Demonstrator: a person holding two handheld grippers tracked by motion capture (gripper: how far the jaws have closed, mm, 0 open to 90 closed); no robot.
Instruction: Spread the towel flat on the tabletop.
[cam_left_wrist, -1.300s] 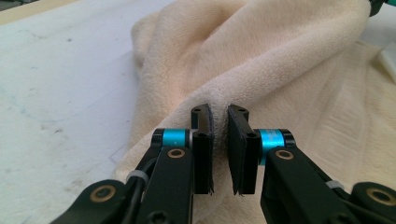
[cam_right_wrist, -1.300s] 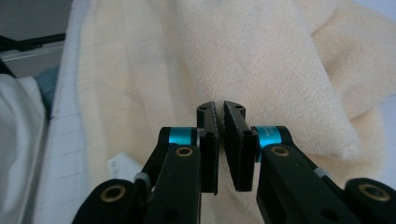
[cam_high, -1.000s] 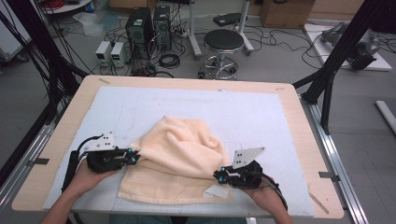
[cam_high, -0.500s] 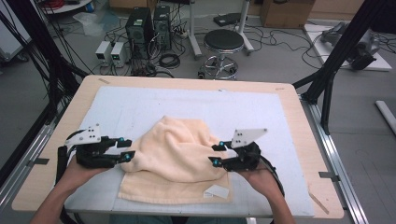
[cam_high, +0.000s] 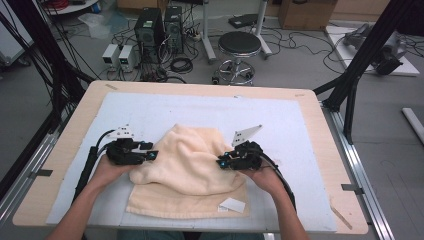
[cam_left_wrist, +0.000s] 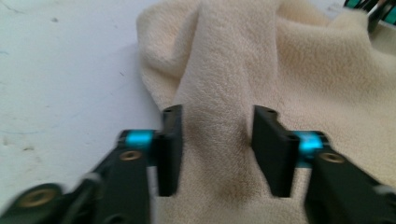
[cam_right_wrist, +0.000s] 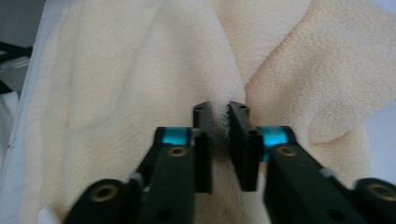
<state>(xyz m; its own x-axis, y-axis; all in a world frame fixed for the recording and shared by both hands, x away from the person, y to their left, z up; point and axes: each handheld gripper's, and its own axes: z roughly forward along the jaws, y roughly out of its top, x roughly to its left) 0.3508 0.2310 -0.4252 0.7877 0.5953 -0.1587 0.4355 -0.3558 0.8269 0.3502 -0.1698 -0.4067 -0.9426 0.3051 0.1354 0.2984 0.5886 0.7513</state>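
A cream towel (cam_high: 192, 165) lies bunched and partly folded on the white mat (cam_high: 280, 125). My left gripper (cam_high: 152, 156) is at the towel's left side. In the left gripper view its jaws (cam_left_wrist: 217, 116) stand apart around a raised fold of towel (cam_left_wrist: 280, 60) and have just been closing. My right gripper (cam_high: 221, 163) is at the towel's right side. In the right gripper view it (cam_right_wrist: 220, 112) is shut on a thin fold of the towel (cam_right_wrist: 116, 84), with fuzzy cloth pinched between the pads.
The towel's white label (cam_high: 232, 205) lies on its front right corner. The wooden table (cam_high: 325, 150) rims the mat. Beyond the far edge stand a round stool (cam_high: 240, 45), computer boxes (cam_high: 157, 30) and cables on the floor.
Both grippers left the towel's lower sides and moved farther up the table. The left one came in to the towel's left fold. The right one now grips higher on the right side.
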